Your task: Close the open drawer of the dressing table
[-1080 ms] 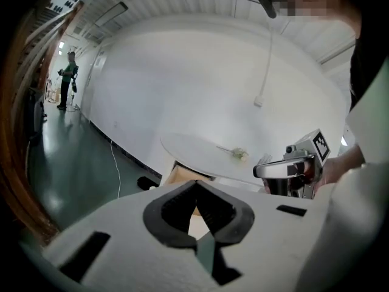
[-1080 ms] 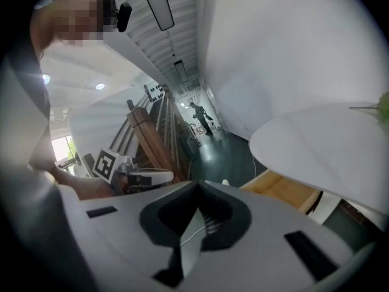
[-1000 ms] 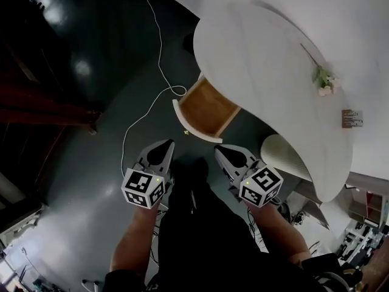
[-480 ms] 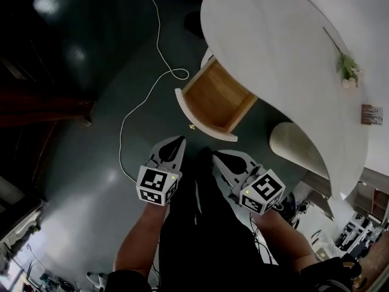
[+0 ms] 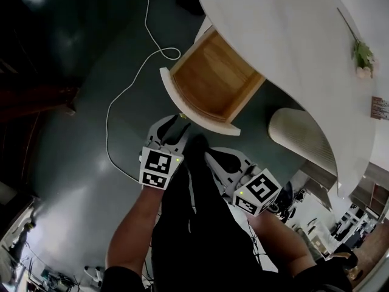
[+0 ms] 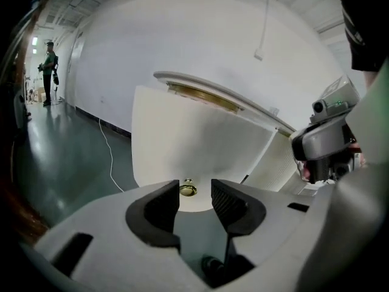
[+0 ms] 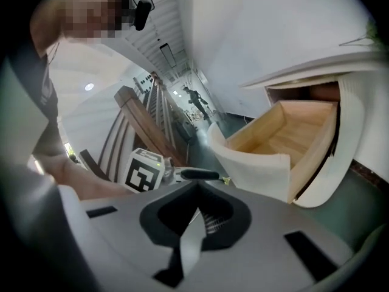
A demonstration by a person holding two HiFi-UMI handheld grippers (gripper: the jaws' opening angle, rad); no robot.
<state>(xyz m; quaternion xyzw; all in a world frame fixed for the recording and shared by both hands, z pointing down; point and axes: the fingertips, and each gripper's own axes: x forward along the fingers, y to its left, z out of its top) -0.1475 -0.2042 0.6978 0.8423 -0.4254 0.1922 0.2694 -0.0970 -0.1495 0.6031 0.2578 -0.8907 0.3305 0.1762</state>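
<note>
Count: one white dressing table (image 5: 285, 47) with a curved top. It had one drawer (image 5: 213, 81), pale wood inside with a curved white front, pulled fully out over the dark green floor (image 5: 73, 163). One small brass knob (image 6: 187, 190) sat on that front. One white cable (image 5: 130, 90) snaked across the floor, one flower sprig (image 5: 363, 56) lay on the tabletop, and one ribbed cream stool (image 5: 301, 135) stood beside the drawer. There were two handheld grippers, each with one marker cube.

The left gripper (image 5: 172, 125) was aimed at the drawer front. Its jaws had just been opening and stood wide apart, gripping nothing. The knob lined up in the gap just ahead of the tips, with the pads not on it.

The right gripper (image 7: 196, 204) sat near the drawer's front corner, jaws closed together and empty.

Versus a second ago: the left jaws had been together and were now spread. Both grippers were nearer the drawer front, and the drawer filled more of the head view. The drawer itself was still out.
</note>
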